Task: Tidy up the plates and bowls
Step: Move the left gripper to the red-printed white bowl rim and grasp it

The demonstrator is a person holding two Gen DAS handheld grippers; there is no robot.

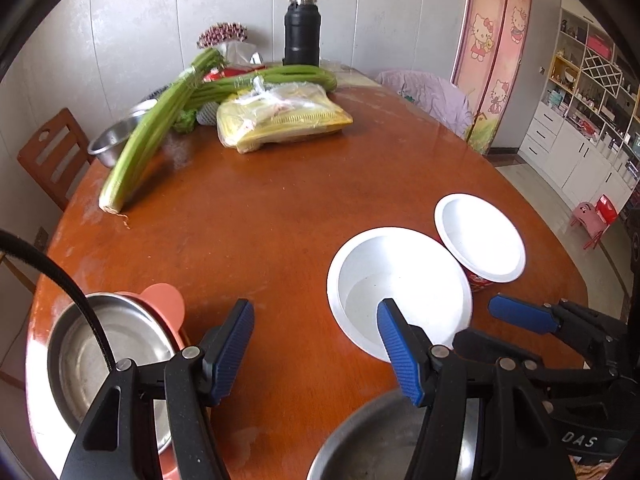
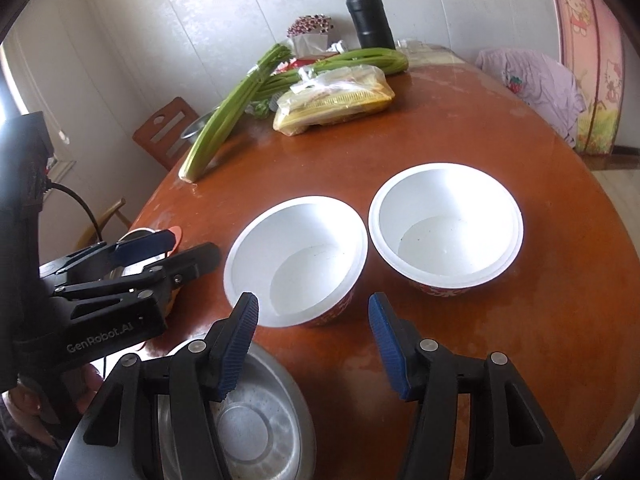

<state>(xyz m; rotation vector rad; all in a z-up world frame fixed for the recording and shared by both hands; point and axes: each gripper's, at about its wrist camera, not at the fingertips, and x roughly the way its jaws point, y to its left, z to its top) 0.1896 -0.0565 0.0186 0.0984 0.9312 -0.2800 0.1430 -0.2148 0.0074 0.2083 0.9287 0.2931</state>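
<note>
**Operator:** Largest first: the round reddish-brown wooden table [image 2: 460,140] has open room in the middle; its near edge is close under me. Two white-lined paper bowls with red patterned sides stand side by side, the nearer bowl [image 2: 296,260] and the farther bowl [image 2: 446,222].

**Spotter:** And the steel?

**Operator:** One shallow steel bowl [image 2: 256,420] sits below my right gripper [image 2: 314,344]; another steel bowl [image 1: 100,356] rests on a pink plate [image 1: 166,300] to the left.

**Spotter:** Claws?

**Operator:** Both spread wide, holding nothing; left gripper [image 1: 316,344] too. I'd pinch the nearer bowl's rim squarely, lift straight, and nest it in its twin, keeping clear of the other gripper.
</note>
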